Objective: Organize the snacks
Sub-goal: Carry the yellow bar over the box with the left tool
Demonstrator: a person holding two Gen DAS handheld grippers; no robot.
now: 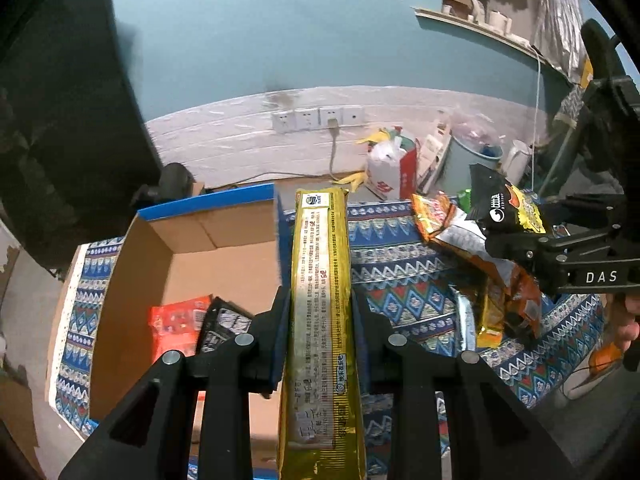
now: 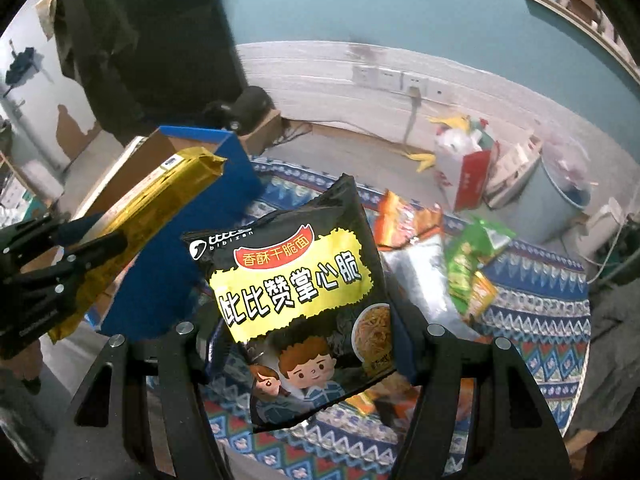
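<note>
My left gripper (image 1: 320, 312) is shut on a long gold biscuit packet (image 1: 320, 280), held lengthwise above the right wall of a blue cardboard box (image 1: 208, 208). A red packet (image 1: 176, 328) and a dark packet (image 1: 224, 328) lie inside the box. My right gripper (image 2: 308, 344) is shut on a black and yellow noodle snack bag (image 2: 296, 288), lifted above the patterned cloth (image 2: 536, 304). In the right wrist view the gold biscuit packet (image 2: 152, 200) and the left gripper (image 2: 86, 246) are at the left, near the blue cardboard box (image 2: 176, 256). The right gripper (image 1: 508, 248) shows at the right of the left wrist view with its noodle snack bag (image 1: 504, 204).
A heap of snack bags lies on the cloth: orange ones (image 2: 408, 216), a silver one (image 2: 424, 272), green ones (image 2: 476, 256). Behind stand a white and red paper bag (image 2: 464, 168), a pale blue bin (image 2: 560, 200) and a wall with sockets (image 1: 316, 118).
</note>
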